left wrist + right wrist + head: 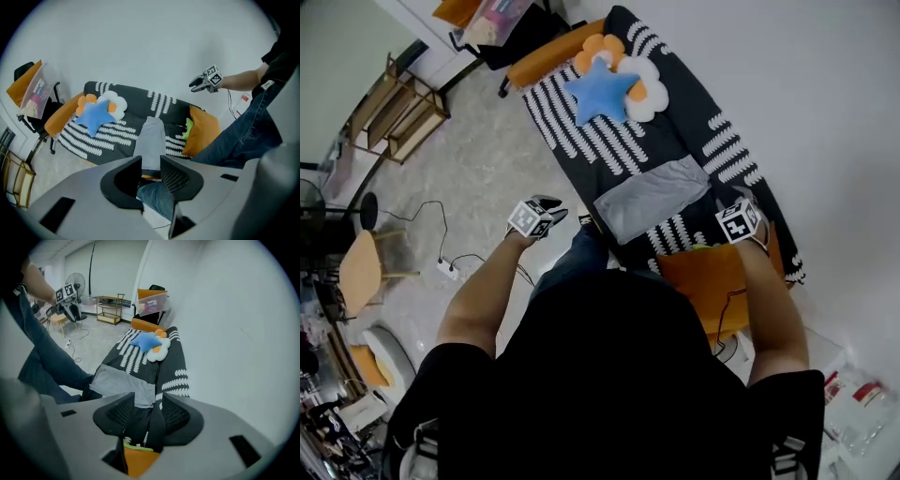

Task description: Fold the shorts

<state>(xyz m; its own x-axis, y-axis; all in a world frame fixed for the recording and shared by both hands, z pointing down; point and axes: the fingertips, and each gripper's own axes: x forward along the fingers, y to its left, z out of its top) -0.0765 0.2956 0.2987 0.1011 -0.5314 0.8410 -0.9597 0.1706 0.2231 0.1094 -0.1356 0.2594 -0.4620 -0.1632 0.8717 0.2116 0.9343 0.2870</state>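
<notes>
The grey shorts (652, 197) lie flat as a folded rectangle on the black-and-white patterned sofa bed (581, 122). Both grippers are held in the air above the sofa's near edge, well clear of the cloth. My left gripper (546, 208) hangs over the floor to the left of the shorts, and its jaws (151, 164) stand apart with nothing between them. My right gripper (739, 217) hovers to the right of the shorts, above an orange pillow, and its jaws (147, 401) are also apart and empty. The shorts (152, 138) show beyond the left jaws, and the shorts (123, 380) beyond the right jaws.
A blue star pillow (600, 89) and a flower cushion (642, 94) rest at the sofa's far end. An orange pillow (712, 281) sits at the near end. A wooden rack (398, 108), a wooden stool (361, 272) and a power strip with cables (448, 270) occupy the floor on the left.
</notes>
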